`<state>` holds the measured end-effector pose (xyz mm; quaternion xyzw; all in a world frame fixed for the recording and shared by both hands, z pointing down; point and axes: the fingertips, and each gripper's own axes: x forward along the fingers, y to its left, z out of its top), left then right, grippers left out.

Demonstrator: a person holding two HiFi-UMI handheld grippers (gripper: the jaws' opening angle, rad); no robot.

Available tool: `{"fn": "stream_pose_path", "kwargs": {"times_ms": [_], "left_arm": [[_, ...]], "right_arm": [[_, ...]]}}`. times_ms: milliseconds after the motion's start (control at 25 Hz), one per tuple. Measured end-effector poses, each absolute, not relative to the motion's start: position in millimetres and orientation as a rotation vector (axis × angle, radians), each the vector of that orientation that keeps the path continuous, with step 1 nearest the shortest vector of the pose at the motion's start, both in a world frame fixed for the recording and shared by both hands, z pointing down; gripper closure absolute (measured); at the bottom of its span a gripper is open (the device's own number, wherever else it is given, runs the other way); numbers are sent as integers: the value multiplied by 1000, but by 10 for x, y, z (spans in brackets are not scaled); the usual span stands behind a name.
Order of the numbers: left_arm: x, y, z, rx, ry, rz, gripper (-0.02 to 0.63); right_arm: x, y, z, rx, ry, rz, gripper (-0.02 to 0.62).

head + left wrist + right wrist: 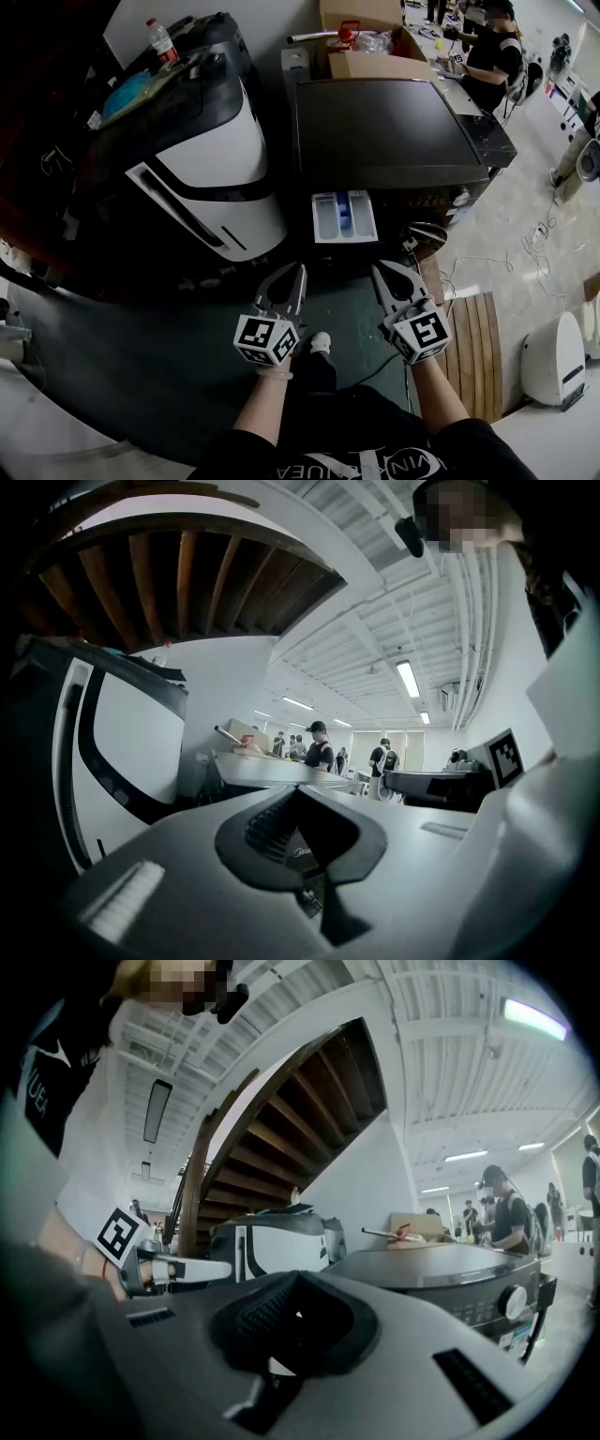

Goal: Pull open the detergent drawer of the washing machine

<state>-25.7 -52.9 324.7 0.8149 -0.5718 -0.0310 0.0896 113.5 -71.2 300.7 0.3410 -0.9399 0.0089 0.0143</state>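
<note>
**Drawer stands out of the machine, just ahead of two shut grippers**

At the far left, one white-and-black appliance [211,178] is seen, with one bottle [161,39] on top.

Next comes the left gripper [298,274]. Its jaws are pressed together and nothing is held between them.

Ahead of it and slightly to its right lies the one detergent drawer [344,217]. The drawer is judged to be already pulled out of the front of the one washing machine [394,131]. Its long axis runs from the machine's face towards the person, and its compartments are exposed from above.

The right gripper [379,272] is found just right of the drawer's line, likewise closed and empty.

Two grippers are counted. The drawer's front edge lies between their tips and just beyond them. Neither hand is clearly the nearer, so no further pull seems called for.
</note>
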Motion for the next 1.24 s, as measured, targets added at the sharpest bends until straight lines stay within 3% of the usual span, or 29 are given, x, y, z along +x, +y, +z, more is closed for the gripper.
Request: {"fn": "stream_pose_path", "kwargs": {"times_ms": [1240], "left_arm": [[-795, -461, 2515, 2464, -1962, 29, 597]], "right_arm": [[972, -673, 2451, 1080, -2992, -37, 584]]}}
